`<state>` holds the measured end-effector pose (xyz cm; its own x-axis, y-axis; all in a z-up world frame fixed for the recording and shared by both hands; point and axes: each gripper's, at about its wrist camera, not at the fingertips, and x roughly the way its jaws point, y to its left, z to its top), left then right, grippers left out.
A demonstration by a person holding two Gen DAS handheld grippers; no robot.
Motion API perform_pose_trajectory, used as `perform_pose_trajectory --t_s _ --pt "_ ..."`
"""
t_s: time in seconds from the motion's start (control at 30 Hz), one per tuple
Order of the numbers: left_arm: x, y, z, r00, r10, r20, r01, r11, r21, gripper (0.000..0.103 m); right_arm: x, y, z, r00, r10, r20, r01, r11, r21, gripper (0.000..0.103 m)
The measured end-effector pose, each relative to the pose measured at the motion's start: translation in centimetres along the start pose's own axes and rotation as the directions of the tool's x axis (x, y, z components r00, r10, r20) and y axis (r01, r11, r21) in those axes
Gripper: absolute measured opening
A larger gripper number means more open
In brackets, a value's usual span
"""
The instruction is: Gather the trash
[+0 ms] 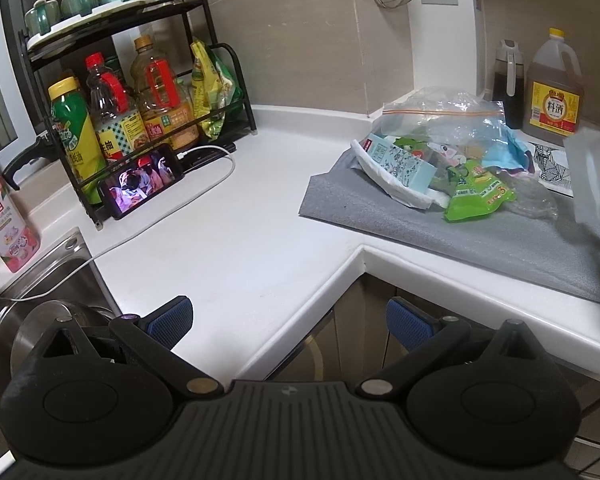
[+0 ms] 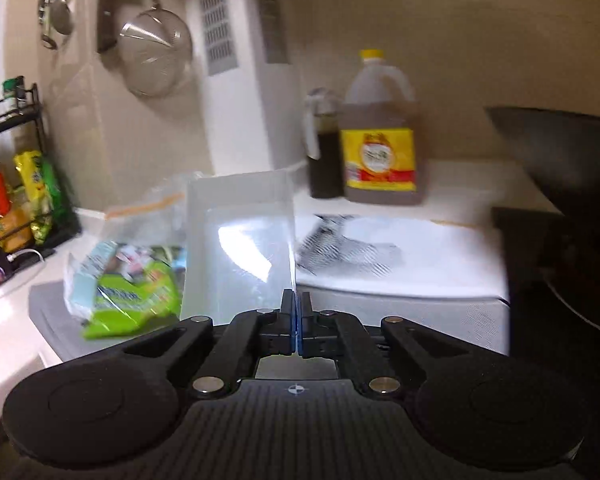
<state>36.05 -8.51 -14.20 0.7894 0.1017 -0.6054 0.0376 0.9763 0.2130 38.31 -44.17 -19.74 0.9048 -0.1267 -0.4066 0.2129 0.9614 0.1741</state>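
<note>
A clear zip bag [image 1: 440, 120] stuffed with wrappers lies on a grey mat [image 1: 380, 208], with a green wrapper [image 1: 478, 192] at its front. In the right wrist view the same bag [image 2: 140, 216] and green wrapper [image 2: 132, 300] are blurred at the left. My right gripper [image 2: 296, 300] is shut on the edge of a translucent white plastic tray [image 2: 240, 240], which stands upright in front of it. That tray [image 1: 590, 172] shows at the right edge of the left wrist view, above the mat. My left gripper [image 1: 290, 324] is open and holds nothing, off the counter's inner corner.
A black rack [image 1: 140, 92] of sauce bottles, a lit phone [image 1: 142, 182] with its white cable [image 1: 204, 196], a sink [image 1: 40, 280] and a pink bottle [image 1: 4, 224] fill the left. A cooking wine jug [image 2: 380, 132], a dark bottle [image 2: 324, 148], patterned paper [image 2: 360, 252] and a black pan [image 2: 560, 152] stand right.
</note>
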Motion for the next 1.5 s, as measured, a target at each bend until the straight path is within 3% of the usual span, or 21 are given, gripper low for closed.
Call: perform_pose_trajectory --t_s 0.2,0.27,0.33,0.43,0.53,0.73,0.9,1.0,1.13,1.37,1.5 --pt "-0.2 -0.4 0.0 1.0 0.001 0.004 -0.001 1.0 0.007 0.103 -0.1 -0.6 -0.7 1.0 -0.002 -0.023 0.002 0.999 0.032 0.007" --pt "-0.3 -0.4 0.0 1.0 0.003 0.007 -0.003 1.0 0.008 0.103 -0.2 -0.6 -0.8 1.0 0.008 -0.019 -0.007 0.999 0.053 0.025" --pt "-0.3 -0.4 0.0 1.0 0.004 0.006 -0.004 1.0 0.006 0.103 -0.6 -0.5 -0.7 1.0 0.018 -0.004 -0.017 0.997 0.081 0.066" --pt "-0.3 -0.4 0.1 1.0 0.003 0.004 -0.003 1.0 0.006 0.103 -1.2 -0.1 -0.7 0.999 0.035 0.039 -0.038 0.997 0.074 0.09" --pt "-0.3 -0.6 0.0 1.0 0.001 0.005 -0.001 1.0 0.01 0.103 -1.2 0.5 -0.9 0.996 0.064 0.061 -0.065 0.997 0.03 0.097" --pt "-0.2 -0.7 0.0 1.0 0.004 0.003 -0.004 1.0 0.013 0.103 0.5 1.9 -1.7 0.998 0.058 0.007 -0.058 0.997 -0.058 0.1" --pt "0.2 -0.6 0.1 1.0 0.005 -0.004 -0.005 1.0 0.011 0.103 2.5 2.8 -2.4 0.999 -0.002 -0.045 -0.003 0.993 -0.121 0.101" --pt "0.3 -0.7 0.1 1.0 0.005 -0.008 -0.005 1.0 0.013 0.103 4.0 2.5 -2.4 0.991 -0.022 -0.134 0.011 0.996 -0.085 0.102" --pt "0.7 -0.8 0.1 1.0 0.004 -0.012 -0.004 1.0 0.017 0.103 4.5 1.9 -2.1 0.989 -0.028 -0.148 0.026 1.0 -0.015 0.103" --pt "2.3 -1.3 1.9 1.0 -0.013 -0.001 0.013 1.0 0.018 0.103 6.1 2.2 -1.8 0.974 -0.135 -0.182 0.127 0.99 -0.055 0.103" --pt "4.4 -2.0 4.4 0.998 -0.063 -0.004 0.063 0.998 0.004 0.103 6.5 2.3 -1.9 0.97 -0.145 -0.195 0.131 0.988 -0.084 0.103"
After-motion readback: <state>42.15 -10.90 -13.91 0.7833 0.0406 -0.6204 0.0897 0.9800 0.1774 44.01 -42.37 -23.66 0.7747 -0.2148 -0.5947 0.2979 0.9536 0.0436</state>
